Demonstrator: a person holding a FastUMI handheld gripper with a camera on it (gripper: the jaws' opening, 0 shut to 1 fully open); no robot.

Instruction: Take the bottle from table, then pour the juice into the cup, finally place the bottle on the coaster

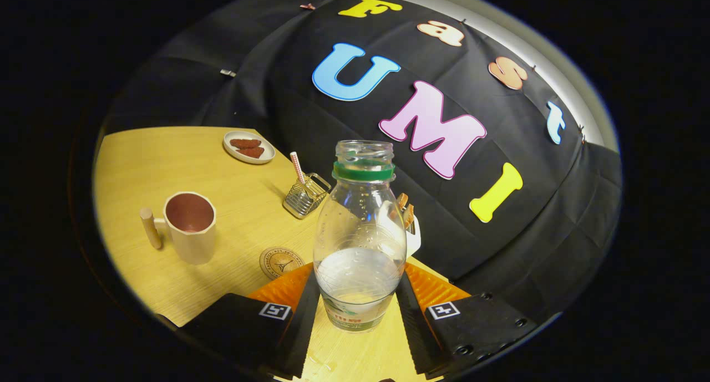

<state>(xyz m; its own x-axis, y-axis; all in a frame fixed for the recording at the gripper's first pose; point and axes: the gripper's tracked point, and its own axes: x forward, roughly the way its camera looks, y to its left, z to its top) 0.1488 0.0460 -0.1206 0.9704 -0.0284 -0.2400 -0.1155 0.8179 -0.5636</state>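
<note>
Grasp apparently made: bottle (359,243) upright between the two fingers of the gripper (358,310), uncapped, with clear liquid filling roughly the lower third. Closed to about the width of the bottle's lower body, a finger flanking each side and seemingly pressing on the glass; firm contact on both sides likely, though not provable from this angle. Hard to say whether lifted clear of the table (138,160) or with its base on the wood; tilted view suggests carrying, judged only. Pour step probably not yet done, judging by the liquid left inside and the upright pose, although the cup (189,227) shows a dark interior whose contents cannot be read. Cup standing off to the left of the fingers, well apart from the bottle, handle turned away to its own left. Coaster (281,262) flat on the wood just ahead of the left finger, between cup and bottle, bare and waiting. Left to do, by this reading: carry over to the cup, tip and pour, then set down on the coaster and release. Farther back, a small wire holder (307,195) with a striped straw, and a plate (248,147) bearing reddish pieces near the cloth wall.
</note>
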